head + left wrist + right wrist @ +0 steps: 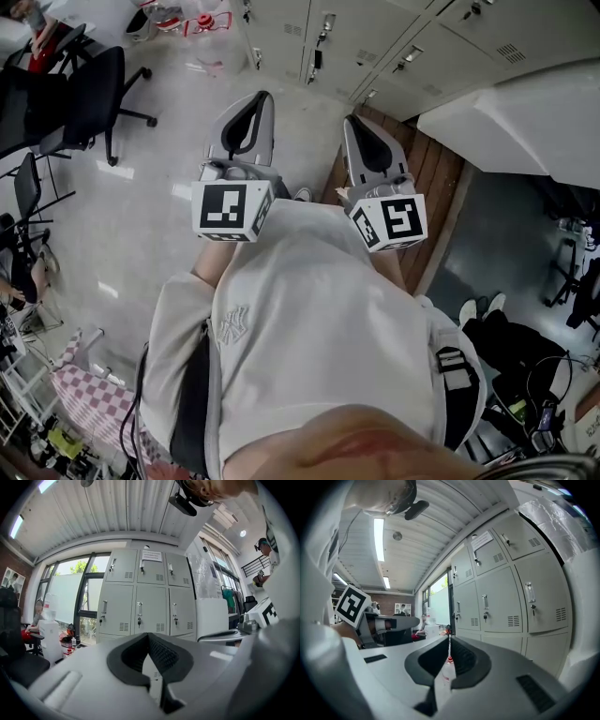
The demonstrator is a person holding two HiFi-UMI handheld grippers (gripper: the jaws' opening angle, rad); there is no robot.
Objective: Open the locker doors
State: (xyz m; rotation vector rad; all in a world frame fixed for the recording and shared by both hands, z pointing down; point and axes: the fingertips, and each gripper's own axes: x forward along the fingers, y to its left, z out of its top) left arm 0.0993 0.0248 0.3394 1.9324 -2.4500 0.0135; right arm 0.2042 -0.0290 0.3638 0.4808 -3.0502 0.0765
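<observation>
A bank of grey lockers (140, 597) stands ahead, two rows high, every door closed, each with a handle and a small key. The same lockers (375, 42) run along the top of the head view and fill the right of the right gripper view (506, 597). My left gripper (266, 97) is held level in front of my chest and aims at them from a distance; its jaws (149, 635) meet at the tips with nothing between. My right gripper (349, 120) is beside it, also level, shut and empty (449, 638). Neither touches a locker.
Black office chairs (94, 94) stand on the pale floor at the left. A white cabinet or appliance (506, 122) sits at the right beside a strip of wooden floor (439, 178). A window (70, 597) adjoins the lockers on the left. A checked cloth (94, 398) lies at lower left.
</observation>
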